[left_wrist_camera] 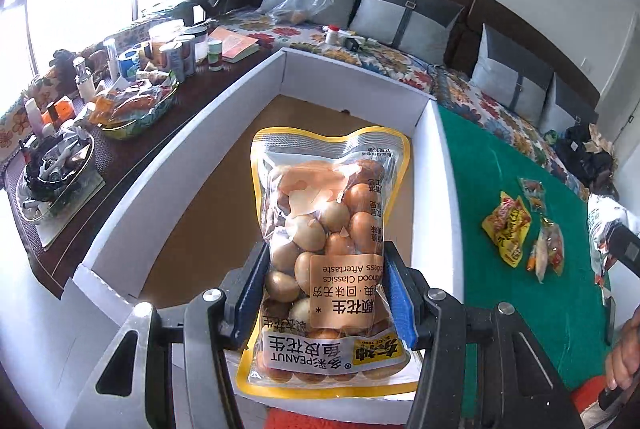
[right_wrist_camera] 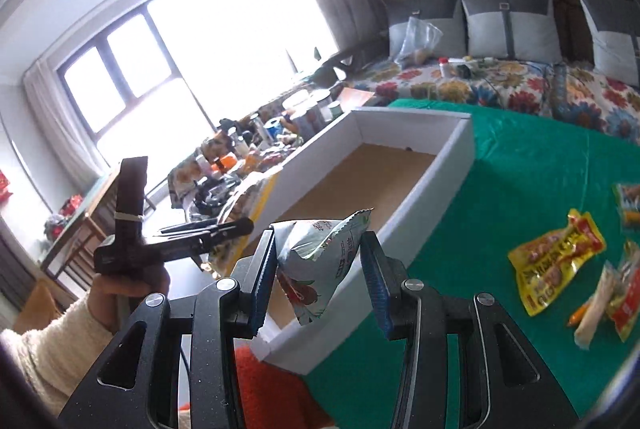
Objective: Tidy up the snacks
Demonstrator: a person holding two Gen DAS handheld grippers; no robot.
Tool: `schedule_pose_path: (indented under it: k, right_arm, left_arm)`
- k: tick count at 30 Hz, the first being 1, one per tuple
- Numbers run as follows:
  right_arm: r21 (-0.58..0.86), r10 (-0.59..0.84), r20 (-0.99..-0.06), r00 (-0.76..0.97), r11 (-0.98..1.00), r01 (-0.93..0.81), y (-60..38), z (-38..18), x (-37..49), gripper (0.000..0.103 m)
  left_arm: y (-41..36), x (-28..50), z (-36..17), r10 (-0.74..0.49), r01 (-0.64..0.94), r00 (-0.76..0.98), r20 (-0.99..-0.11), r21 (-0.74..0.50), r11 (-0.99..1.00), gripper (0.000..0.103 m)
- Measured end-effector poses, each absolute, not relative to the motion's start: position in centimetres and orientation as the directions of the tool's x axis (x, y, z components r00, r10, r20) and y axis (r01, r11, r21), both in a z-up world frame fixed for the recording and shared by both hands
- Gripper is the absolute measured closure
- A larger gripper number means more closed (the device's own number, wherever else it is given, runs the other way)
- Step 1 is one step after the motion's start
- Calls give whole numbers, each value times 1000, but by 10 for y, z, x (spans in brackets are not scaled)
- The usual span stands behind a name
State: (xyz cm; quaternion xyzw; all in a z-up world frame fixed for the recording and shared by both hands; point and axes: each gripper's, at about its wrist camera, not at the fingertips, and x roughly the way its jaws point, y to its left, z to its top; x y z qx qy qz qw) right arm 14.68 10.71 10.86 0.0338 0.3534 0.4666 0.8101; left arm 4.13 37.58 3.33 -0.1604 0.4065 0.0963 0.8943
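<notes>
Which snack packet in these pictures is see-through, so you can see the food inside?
The peanut bag in the left hand-held gripper: round brown nuts show through its clear front. The pale packet in the right hand-held gripper is opaque.

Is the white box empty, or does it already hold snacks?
Empty: the white box shows only bare brown floor; the peanut bag hangs in the left gripper above it.

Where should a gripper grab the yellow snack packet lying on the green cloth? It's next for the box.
The yellow snack packet lies flat on the green cloth, so probably come from above and pinch one crinkled end seam; its flat middle offers little to clamp.
</notes>
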Motion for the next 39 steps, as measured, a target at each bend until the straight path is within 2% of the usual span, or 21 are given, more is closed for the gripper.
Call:
schedule_pose_path:
  k: [2, 4, 5, 7, 8, 11, 15, 20, 24, 26, 29, 34, 39]
  right_arm:
    - [380, 775, -558, 296, 556, -739, 130, 101, 149, 59]
    - [363, 759, -583, 290, 563, -743, 151, 90, 153, 58]
    - [342, 735, -610, 295, 580, -739, 164, 82, 155, 54]
    - [319, 680, -679, 277, 612, -724, 175, 68, 162, 32]
    - [320, 665, -696, 270, 624, -713, 174, 62, 164, 27]
    - [306, 649, -696, 307, 655, -691, 143, 52, 160, 27]
    - [218, 555, -729, 402, 744, -632, 76, 27, 161, 26]
    - [49, 308, -805, 507, 887, -460, -57, -36, 163, 27]
    - [-49, 106, -813, 572, 967, -248, -158, -60, 154, 27]
    - [-69, 20, -803, 596, 990, -126, -205, -68, 147, 27]
    - [-65, -33, -793, 609, 997, -31, -247, -73, 142, 26]
    - [-76, -59, -770, 636, 997, 0, -265, -59, 153, 26]
    - [-134, -100, -744, 660, 991, -1, -268, -62, 160, 23]
  left_arm:
    - [381, 42, 24, 57, -314, 635, -770, -191, 930, 49]
    - [386, 47, 13, 96, -330, 612, -785, -144, 933, 43]
    - [388, 51, 6, 137, -349, 591, -795, -98, 932, 40]
    - [394, 56, -1, 214, -386, 545, -811, -16, 922, 17]
    - [397, 55, -3, 241, -402, 538, -808, 6, 916, 16]
    - [391, 47, 1, 230, -406, 564, -793, -24, 913, 15]
    - [352, 46, 20, 184, -349, 622, -761, -60, 935, 13]
    - [271, 59, 50, 15, -174, 699, -715, -150, 973, 5]
    - [187, 79, 56, -133, -6, 699, -703, -192, 981, 0]
    - [142, 95, 38, -174, 45, 653, -737, -191, 980, 0]
    - [96, 113, -8, -173, 52, 590, -789, -177, 983, 1]
    - [46, 139, -75, -150, 49, 519, -842, -146, 988, 1]
    - [21, 146, -93, -85, 78, 538, -839, -51, 996, 1]
